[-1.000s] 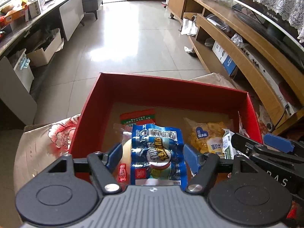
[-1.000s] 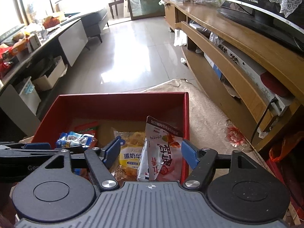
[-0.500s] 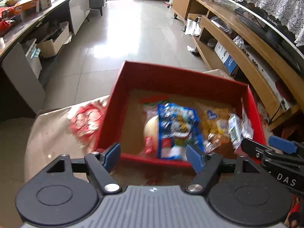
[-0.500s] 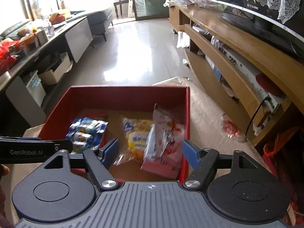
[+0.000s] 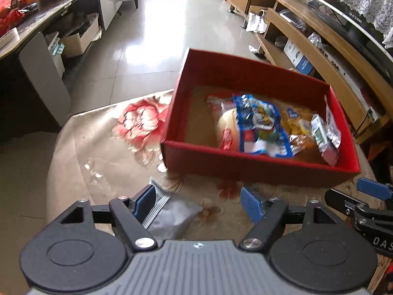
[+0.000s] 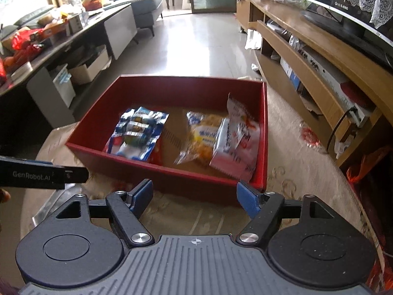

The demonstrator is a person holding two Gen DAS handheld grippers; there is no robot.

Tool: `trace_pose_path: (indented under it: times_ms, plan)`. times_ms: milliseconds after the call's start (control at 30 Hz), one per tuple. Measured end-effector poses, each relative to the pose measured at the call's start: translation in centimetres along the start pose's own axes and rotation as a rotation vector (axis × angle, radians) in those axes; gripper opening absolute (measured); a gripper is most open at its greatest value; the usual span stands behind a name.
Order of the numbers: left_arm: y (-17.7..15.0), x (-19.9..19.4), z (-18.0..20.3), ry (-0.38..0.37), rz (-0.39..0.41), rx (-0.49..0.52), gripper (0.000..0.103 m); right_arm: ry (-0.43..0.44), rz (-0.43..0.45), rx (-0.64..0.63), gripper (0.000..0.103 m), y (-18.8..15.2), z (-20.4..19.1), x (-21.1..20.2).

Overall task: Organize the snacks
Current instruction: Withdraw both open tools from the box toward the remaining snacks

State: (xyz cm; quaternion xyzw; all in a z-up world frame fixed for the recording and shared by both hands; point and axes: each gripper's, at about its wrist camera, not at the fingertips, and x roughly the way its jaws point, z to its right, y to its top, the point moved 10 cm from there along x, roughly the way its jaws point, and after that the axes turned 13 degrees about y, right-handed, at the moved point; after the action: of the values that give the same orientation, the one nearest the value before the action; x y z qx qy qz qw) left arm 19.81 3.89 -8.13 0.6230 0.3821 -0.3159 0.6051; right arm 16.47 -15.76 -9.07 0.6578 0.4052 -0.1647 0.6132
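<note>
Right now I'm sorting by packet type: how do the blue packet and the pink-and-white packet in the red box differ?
The blue packet lies flat toward the box's left; the pink-and-white packet leans against the right wall, one end raised. Both are inside the red box.

Left tool (image 5: 197, 200) and right tool (image 6: 194, 194) gape, seemingly empty.

- Left gripper (image 5: 198, 202): black linkage arms, blue finger pads (image 5: 248, 201), silver screws, ribbed grey housing along the bottom edge.
- Right gripper (image 6: 194, 195): same build; "GenRobot.AI" lettering on the black bar at left.
</note>
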Motion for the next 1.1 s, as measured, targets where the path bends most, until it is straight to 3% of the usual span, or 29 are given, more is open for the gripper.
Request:
trace_pose_path:
  times_ms: [500,900,1100]
  plan:
    - [-2.4,3.5,-3.8,-0.006,-0.104,0.011,0.076,0.044,-0.084,0.012,0.082,-4.3,-3.8,0.8]
    - [-3.5,5.8,-3.1,0.009,-0.149,0.071,0.077,0.023,-0.125,0.052,0.083,-6.4,-3.5,0.8]
    - [-4.4,5.3,-2.4,0.031,-0.143,0.090,0.064,0.005,-0.121,0.091,0.083,-7.0,-1.9,0.1]
